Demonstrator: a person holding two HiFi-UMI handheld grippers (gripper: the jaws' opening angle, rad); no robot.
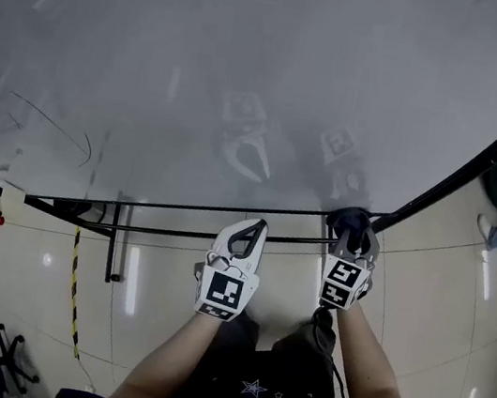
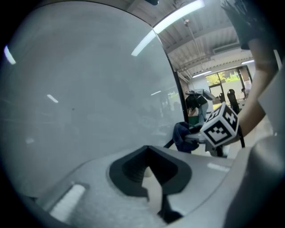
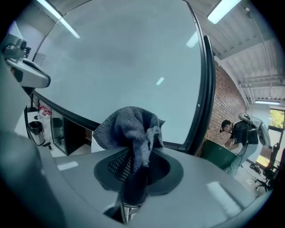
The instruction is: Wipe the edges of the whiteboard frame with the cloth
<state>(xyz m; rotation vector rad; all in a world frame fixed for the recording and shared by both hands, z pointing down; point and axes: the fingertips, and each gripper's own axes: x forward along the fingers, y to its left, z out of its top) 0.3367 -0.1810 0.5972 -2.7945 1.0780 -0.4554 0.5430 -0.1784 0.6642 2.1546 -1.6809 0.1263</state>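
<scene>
The whiteboard (image 1: pixel 254 61) fills the upper head view, and its black frame (image 1: pixel 181 204) runs along the bottom edge and up the right side. My right gripper (image 1: pixel 353 233) is shut on a dark grey cloth (image 1: pixel 350 220) and presses it against the bottom frame near the lower right corner. In the right gripper view the cloth (image 3: pixel 131 129) bunches out of the gripper (image 3: pixel 133 156) in front of the frame (image 3: pixel 203 89). My left gripper (image 1: pixel 256 229) is just left of it, below the frame, shut and holding nothing. The left gripper view shows its tips (image 2: pixel 151 174) and the cloth (image 2: pixel 181 136) beyond.
A thin black rail (image 1: pixel 167 228) runs under the board, with a stand leg (image 1: pixel 113 241) at left. A yellow-black striped strip (image 1: pixel 74 282) crosses the tiled floor. Chairs (image 1: pixel 2 355) stand at lower left. A person (image 3: pixel 240 131) bends by a green bin (image 3: pixel 220 153).
</scene>
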